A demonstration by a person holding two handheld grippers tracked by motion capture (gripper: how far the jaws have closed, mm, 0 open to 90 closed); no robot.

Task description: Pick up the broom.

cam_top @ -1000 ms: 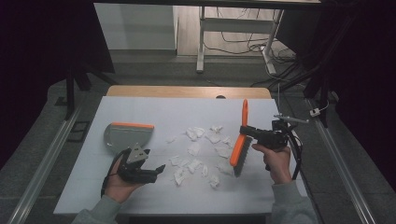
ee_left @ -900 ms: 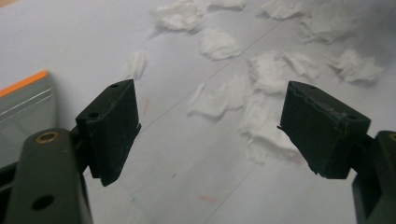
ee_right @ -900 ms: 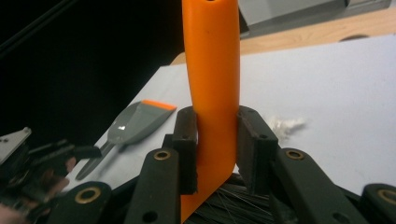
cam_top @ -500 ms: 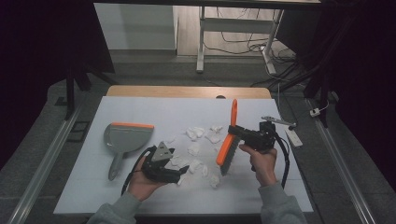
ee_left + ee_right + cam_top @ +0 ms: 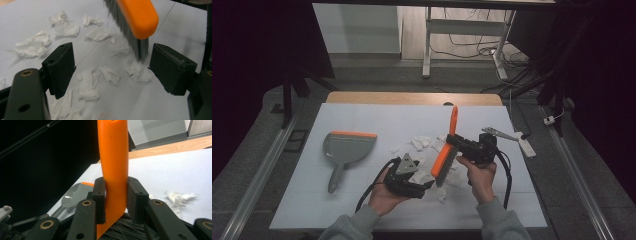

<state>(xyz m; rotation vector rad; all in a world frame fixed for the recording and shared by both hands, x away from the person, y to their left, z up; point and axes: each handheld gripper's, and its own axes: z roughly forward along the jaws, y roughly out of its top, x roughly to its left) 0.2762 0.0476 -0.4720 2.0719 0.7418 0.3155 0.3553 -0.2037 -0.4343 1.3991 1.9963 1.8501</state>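
I'm working in a lab-like recording room: my white counter [image 5: 362,205] stands alone on grey floor [image 5: 257,165], dark drapes hang on both sides, loose cables [image 5: 472,47] trail under a white frame table [image 5: 462,45], and metal rails [image 5: 259,165] flank me.

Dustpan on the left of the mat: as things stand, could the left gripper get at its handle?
Probably yes. The left gripper is open and holds nothing, and the dustpan lies on bare mat to its left. The brush and paper scraps lie toward the other side.
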